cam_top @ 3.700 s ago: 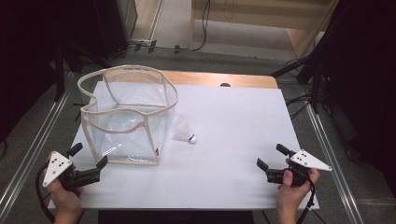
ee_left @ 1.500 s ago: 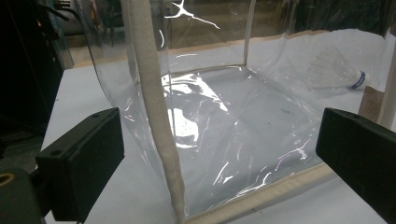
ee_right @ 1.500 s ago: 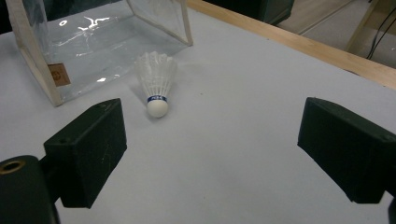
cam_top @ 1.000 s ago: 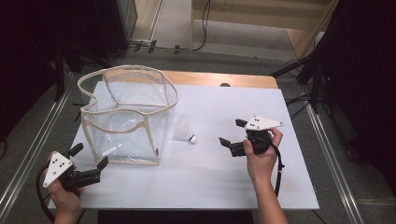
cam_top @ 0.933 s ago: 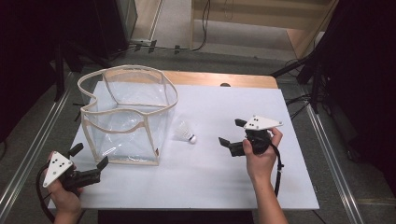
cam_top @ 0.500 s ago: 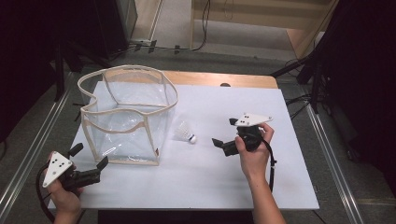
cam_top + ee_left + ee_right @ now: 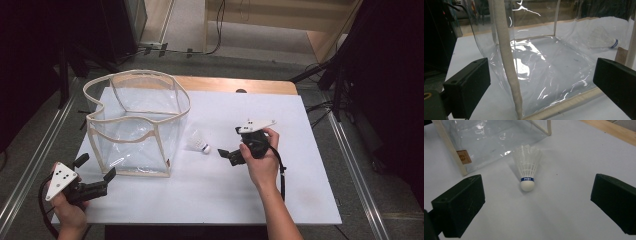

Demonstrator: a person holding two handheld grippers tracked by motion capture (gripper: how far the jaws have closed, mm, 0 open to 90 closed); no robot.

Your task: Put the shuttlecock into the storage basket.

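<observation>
the right gripper (image 7: 226, 152) comes in low over the white table (image 7: 300, 200) with its jaws spread wide and empty, aimed at the shuttlecock (image 7: 199, 142), which lies on its side just ahead of them, white cork tip toward the gripper and feather skirt toward the bag; that tip-first lie looks like the reason for the level, head-on approach, since the jaws can straddle the narrow cork end. they have just been opening to full width, with nothing between them. in the right gripper view the shuttlecock (image 7: 527, 170) sits centred between the two black jaws but a little beyond them, untouched. just beside its feathers stands a clear plastic bag (image 7: 137, 125) with cream fabric trim, mouth open upward, probably where the shuttlecock is meant to go. the left gripper (image 7: 97, 180) hovers near the bag's front corner, jaws apart, framing its trimmed edge (image 7: 506, 62) without gripping it. the bag's near wall crowds the shuttlecock's far side.
</observation>
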